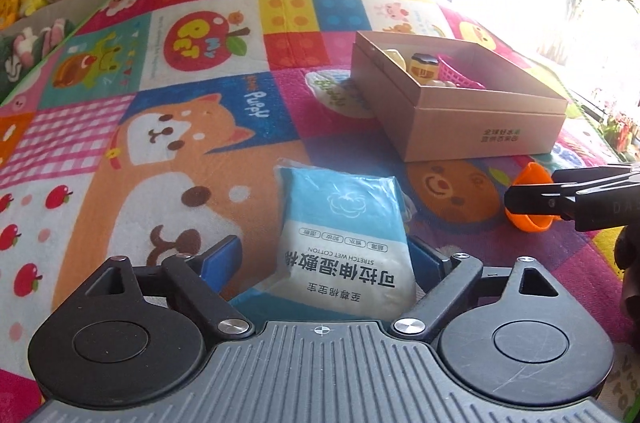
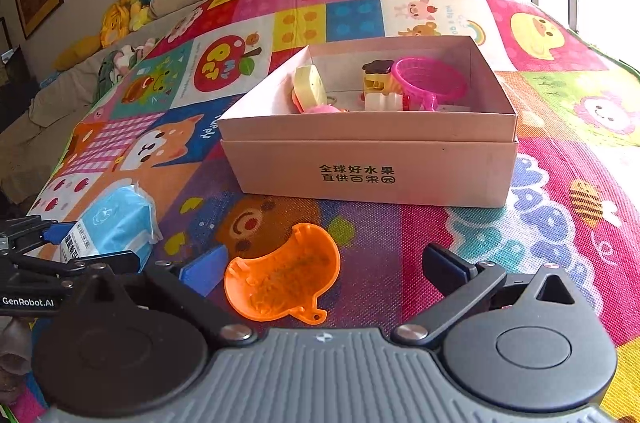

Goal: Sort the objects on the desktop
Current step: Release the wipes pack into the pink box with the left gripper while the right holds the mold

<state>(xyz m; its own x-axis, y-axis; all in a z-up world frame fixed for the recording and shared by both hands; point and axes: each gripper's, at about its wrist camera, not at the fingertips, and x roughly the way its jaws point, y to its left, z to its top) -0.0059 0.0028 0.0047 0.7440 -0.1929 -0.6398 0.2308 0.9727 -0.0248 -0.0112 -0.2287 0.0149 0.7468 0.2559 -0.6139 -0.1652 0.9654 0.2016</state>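
Note:
A blue and white packet of wet cotton pads (image 1: 344, 223) lies flat on the colourful play mat (image 1: 168, 151). My left gripper (image 1: 326, 257) stands open around the packet's near end, and mat shows between the left pad and the packet. In the right wrist view the same packet (image 2: 112, 219) sits at the far left inside the left gripper (image 2: 90, 243). An orange plastic toy piece (image 2: 284, 275) lies hollow side up between the fingers of my open right gripper (image 2: 326, 269), nearer the left finger. That piece (image 1: 530, 179) and the right gripper (image 1: 536, 189) show at the left view's right edge.
A tan cardboard box (image 2: 372, 175) stands open just beyond the orange piece, holding a pink toy basket (image 2: 428, 79) and several small yellow and pink toys. Stuffed toys (image 2: 136, 7) and cushions lie past the mat's far left. Bright window light washes out the right.

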